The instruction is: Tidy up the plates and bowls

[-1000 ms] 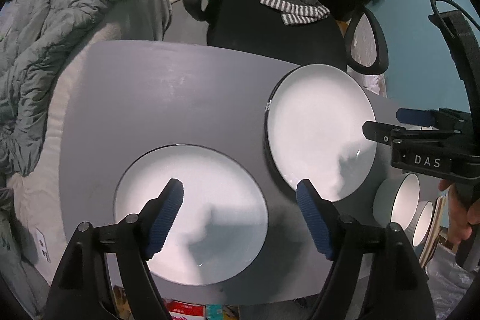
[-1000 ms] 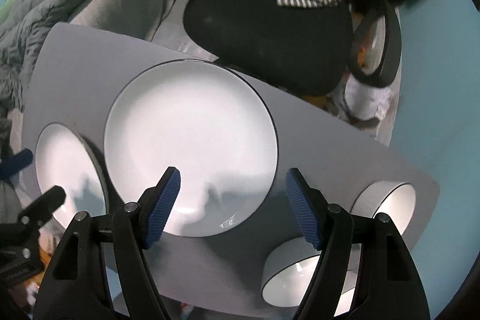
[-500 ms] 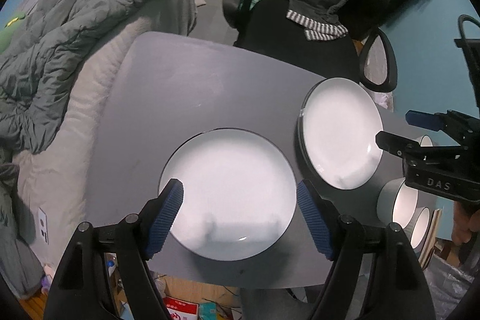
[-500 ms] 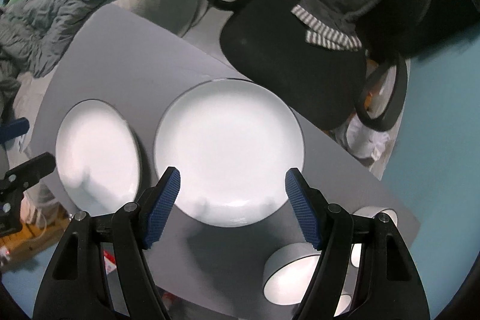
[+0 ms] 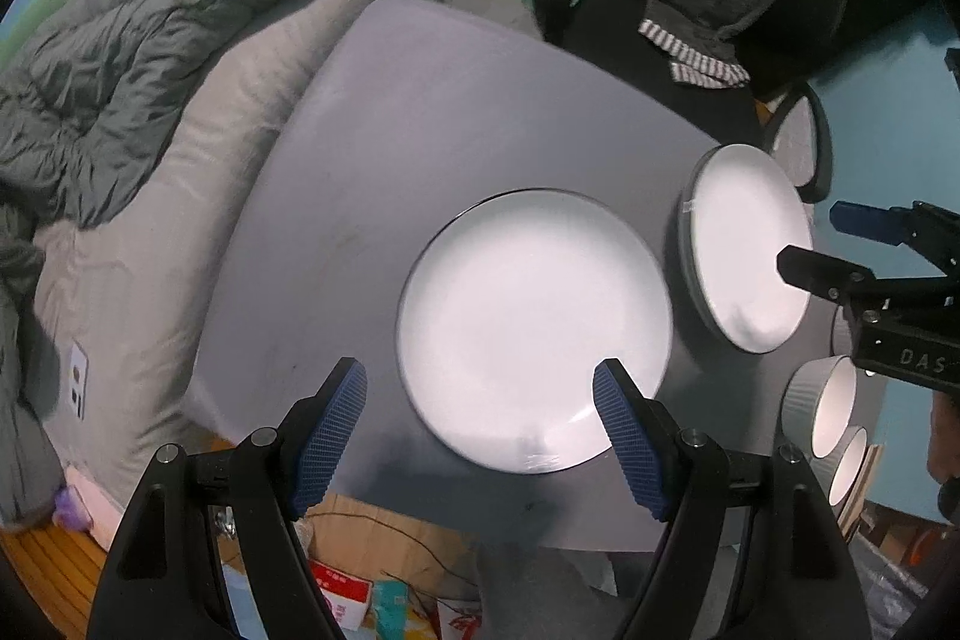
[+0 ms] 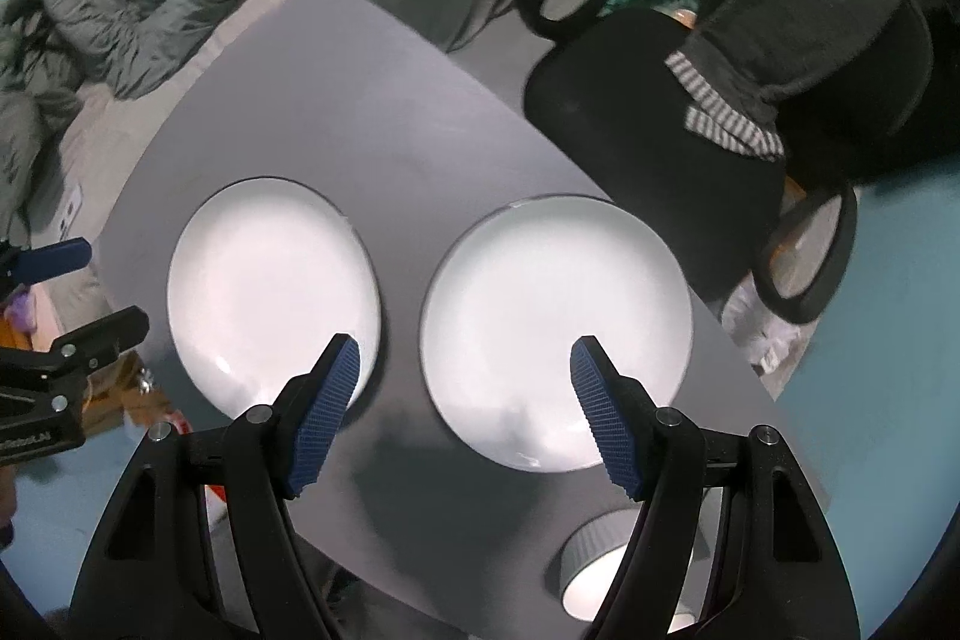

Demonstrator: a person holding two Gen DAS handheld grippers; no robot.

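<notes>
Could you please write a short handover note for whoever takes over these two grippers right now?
Left gripper: open, empty, above the table.
Right gripper: open, empty, above the table.
On the grey table: two white plates lie flat, side by side and apart, the left plate and the right plate. Two ribbed bowls sit at the table's right end.
Done: nothing stacked yet.
Left: stack the plates, then group the bowls.

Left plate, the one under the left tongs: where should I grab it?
By the rim of the left plate on the near edge, nearest the table edge. It lies flat, so only the thin raised rim offers a bite. Left tongs hover open above.
</notes>
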